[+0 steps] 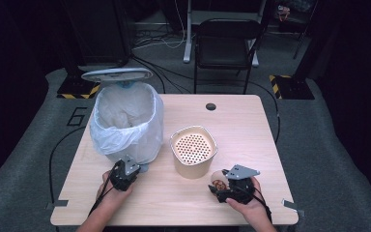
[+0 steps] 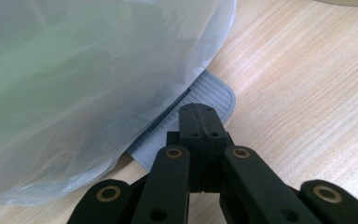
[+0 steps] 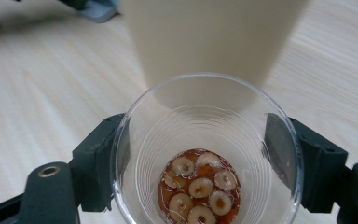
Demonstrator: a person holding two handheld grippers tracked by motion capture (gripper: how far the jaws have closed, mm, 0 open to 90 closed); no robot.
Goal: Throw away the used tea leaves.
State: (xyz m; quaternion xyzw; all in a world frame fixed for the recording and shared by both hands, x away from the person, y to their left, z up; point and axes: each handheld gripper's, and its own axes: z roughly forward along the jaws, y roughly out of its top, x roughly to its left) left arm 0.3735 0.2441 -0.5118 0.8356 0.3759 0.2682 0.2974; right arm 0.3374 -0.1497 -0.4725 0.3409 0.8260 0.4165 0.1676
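Observation:
A clear plastic cup with reddish liquid and several round slices at its bottom sits between the jaws of my right gripper, which is shut on it. In the high view that cup and right gripper are at the table's front right, just in front of a cream strainer bucket. My left gripper is at the foot of a pedal bin lined with a white bag, lid up. Its jaws are shut, tips resting over the bin's grey ribbed pedal.
The wooden table has a round cable hole near its far edge. A black chair stands behind the table. Cables lie on the grey floor. The bin bag bulges close to the left gripper.

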